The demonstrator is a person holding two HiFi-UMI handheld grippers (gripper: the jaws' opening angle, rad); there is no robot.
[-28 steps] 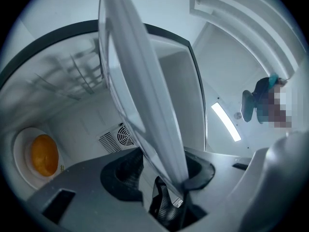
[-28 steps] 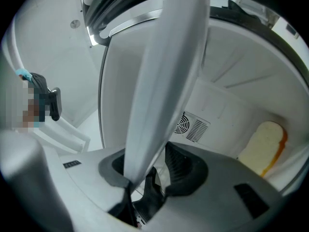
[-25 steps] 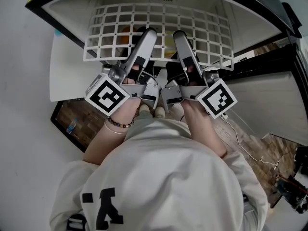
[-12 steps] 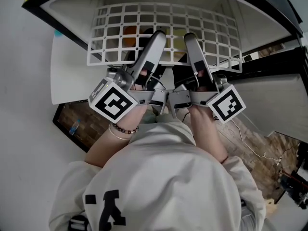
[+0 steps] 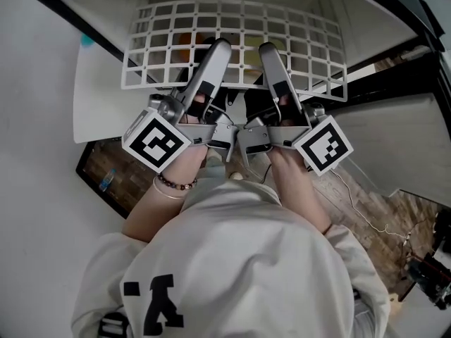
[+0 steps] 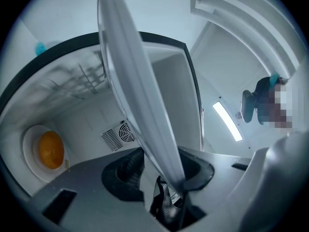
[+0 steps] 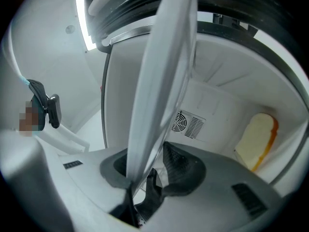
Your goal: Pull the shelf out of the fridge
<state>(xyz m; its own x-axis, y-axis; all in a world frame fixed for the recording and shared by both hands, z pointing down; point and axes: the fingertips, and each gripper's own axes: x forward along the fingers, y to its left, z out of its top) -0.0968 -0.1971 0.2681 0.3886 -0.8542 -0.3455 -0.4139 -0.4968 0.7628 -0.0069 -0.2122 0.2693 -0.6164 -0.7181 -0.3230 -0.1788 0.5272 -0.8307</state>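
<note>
The wire shelf (image 5: 144, 82) spans the fridge (image 5: 106, 5) opening; an orange (image 6: 50, 149) and bread (image 7: 255, 139) sit in the room beneath it.

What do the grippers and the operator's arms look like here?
The left gripper and right gripper each have long silver-grey fingers with black inserts, dark textured pads and a cube with black-and-white square markers. Thin dark wires run beside them. The person wears a cream sweatshirt with black print and a bead bracelet. Both pairs of jaws have just been closing, the shelf edge between them.
</note>
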